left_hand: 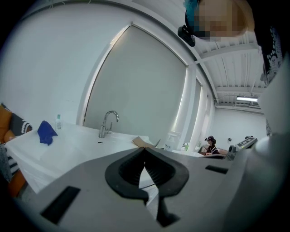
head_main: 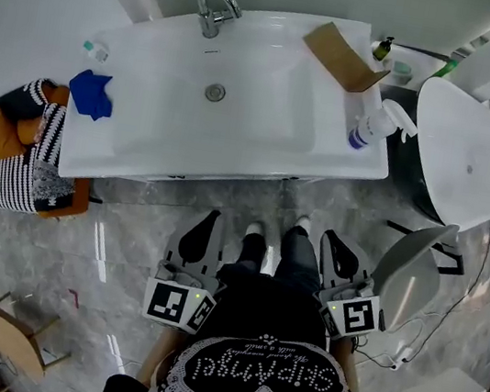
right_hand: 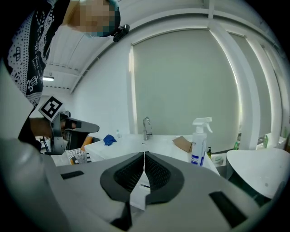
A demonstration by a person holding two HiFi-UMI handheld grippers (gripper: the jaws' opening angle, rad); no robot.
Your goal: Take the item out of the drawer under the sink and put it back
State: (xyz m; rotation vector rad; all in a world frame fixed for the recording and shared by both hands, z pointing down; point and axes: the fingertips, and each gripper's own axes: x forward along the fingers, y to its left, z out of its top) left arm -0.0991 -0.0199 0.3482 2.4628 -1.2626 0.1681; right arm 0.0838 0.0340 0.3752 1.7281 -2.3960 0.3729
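The left gripper [head_main: 200,235] and right gripper [head_main: 340,253] are held side by side, well apart, both pointing forward and slightly down. Each has its jaws closed together on nothing.

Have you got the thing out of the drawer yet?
Nothing shows as done. Both the left tongs and right tongs are shut and empty, held back from the sink. No open drawer shows below it. Opening, taking out and putting back all seem left.

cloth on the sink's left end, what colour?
The cloth is blue; it shows best in the head view.
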